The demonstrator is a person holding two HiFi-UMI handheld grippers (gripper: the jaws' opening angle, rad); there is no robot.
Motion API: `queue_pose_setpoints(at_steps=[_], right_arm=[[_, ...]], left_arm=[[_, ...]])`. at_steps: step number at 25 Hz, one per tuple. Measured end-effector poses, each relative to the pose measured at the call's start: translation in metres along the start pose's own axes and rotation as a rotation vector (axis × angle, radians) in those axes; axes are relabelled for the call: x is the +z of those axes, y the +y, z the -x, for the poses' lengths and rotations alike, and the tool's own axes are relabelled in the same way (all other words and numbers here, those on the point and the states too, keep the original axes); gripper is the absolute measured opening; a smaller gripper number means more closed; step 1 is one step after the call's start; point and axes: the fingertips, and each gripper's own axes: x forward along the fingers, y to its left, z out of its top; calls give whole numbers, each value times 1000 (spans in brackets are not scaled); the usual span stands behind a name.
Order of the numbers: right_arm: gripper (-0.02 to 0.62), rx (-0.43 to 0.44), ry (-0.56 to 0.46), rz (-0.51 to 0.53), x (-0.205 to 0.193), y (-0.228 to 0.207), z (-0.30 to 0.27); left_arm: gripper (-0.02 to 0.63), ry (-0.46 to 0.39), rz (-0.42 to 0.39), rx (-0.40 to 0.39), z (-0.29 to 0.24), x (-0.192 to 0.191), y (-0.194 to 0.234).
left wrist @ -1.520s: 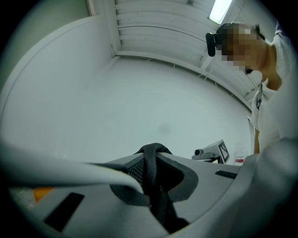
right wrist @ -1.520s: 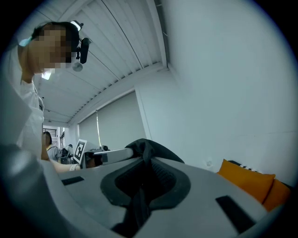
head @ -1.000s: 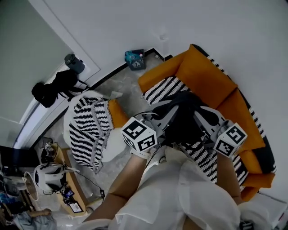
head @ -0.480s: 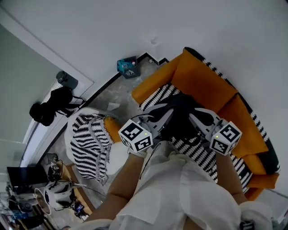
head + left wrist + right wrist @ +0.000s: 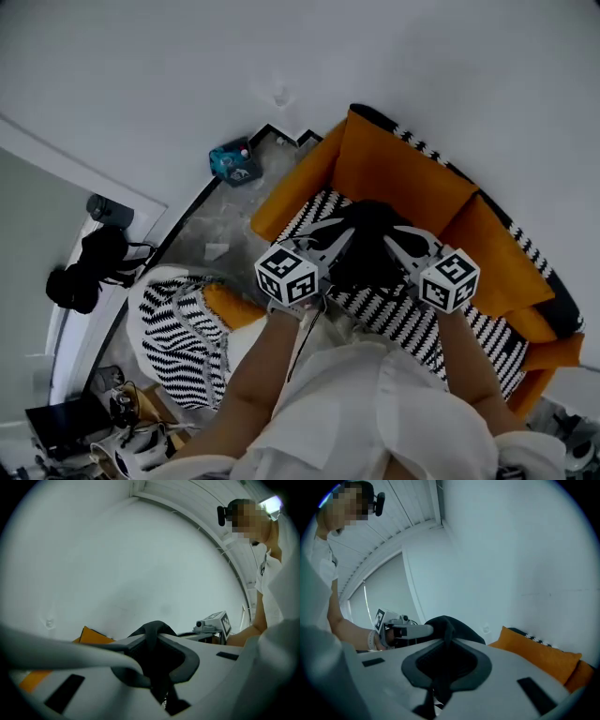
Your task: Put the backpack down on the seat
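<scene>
A black backpack hangs between my two grippers above the sofa's black-and-white striped seat. My left gripper is shut on a black fold of the backpack at its left side. My right gripper is shut on another black fold at its right side. In each gripper view the fabric is pinched between the grey jaws, at the left gripper and at the right gripper. The backpack's underside is hidden, so I cannot tell whether it touches the seat.
Orange back cushions line the sofa against a white wall. A striped round chair stands on the floor to the left. A teal object lies by the wall corner. Black gear sits at the far left.
Both grippers and the backpack have moved forward, further over the sofa's striped seat. Both grips have stayed the same.
</scene>
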Motion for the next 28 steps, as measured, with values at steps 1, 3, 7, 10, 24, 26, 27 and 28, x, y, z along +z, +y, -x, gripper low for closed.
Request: queue_pose_setpoints(at_steps=[1,3,7,10,24,26,27,28], right_arm=[[40,-24,7,-11,-4,-6,-3],[40,-72,27,-32,-15,-19,-11],[40,-141,78,-70,-40,-42,-23],[40,-175,105,-97,-58,-53,-30],[40,-240,243,-186,-125,-79,-71],[40,-246,264,-197,-134,-80,-76],[40,-250,273,-203,-138,-80,-77],[40,-253,279,-210,-141,-81,-79]], left_arm=[[44,19,4,-15,-5,-4,6],[44,54,9,-36,-16,-14,18],[44,118,7,-66,-35,-37,37],[44,161,7,-89,-44,-55,48],[46,356,4,-58,-53,-124,99],[46,377,8,-51,-52,-132,104],[47,386,10,-49,-52,-136,106],[48,392,13,-48,-52,-139,107]])
